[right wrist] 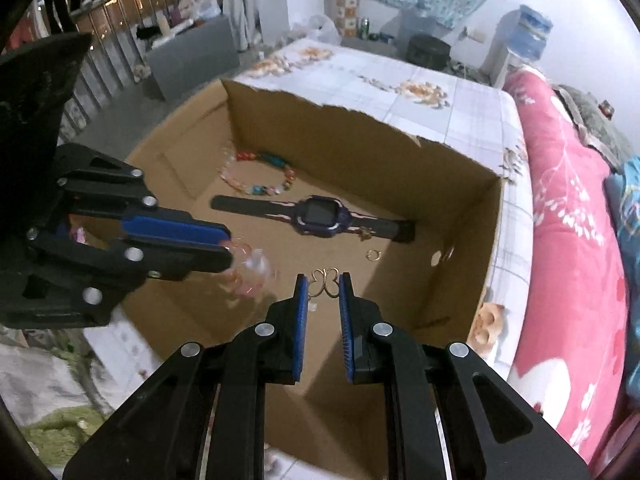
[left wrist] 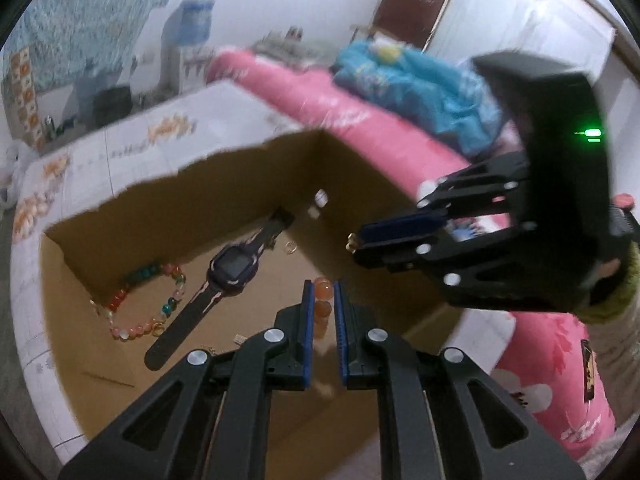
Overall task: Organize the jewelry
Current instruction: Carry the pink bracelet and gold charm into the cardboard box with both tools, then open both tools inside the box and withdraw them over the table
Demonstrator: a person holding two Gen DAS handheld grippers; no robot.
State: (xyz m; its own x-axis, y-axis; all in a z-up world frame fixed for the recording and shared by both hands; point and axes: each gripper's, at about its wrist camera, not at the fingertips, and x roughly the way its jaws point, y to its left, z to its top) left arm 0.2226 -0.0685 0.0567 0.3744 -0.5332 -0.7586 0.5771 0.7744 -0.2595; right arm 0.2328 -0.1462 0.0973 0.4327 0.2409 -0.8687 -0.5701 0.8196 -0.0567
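Note:
An open cardboard box stands on a tiled tabletop. Inside it lie a multicoloured bead bracelet, a purple-faced watch and a small gold ring. My left gripper is shut on an orange-pink bead bracelet that hangs over the box. My right gripper is shut on a gold butterfly-shaped wire piece above the box floor.
A pink flowered quilt lies along the right of the box, with blue cloth on it. A water dispenser stands at the back wall. A railing runs at the far left.

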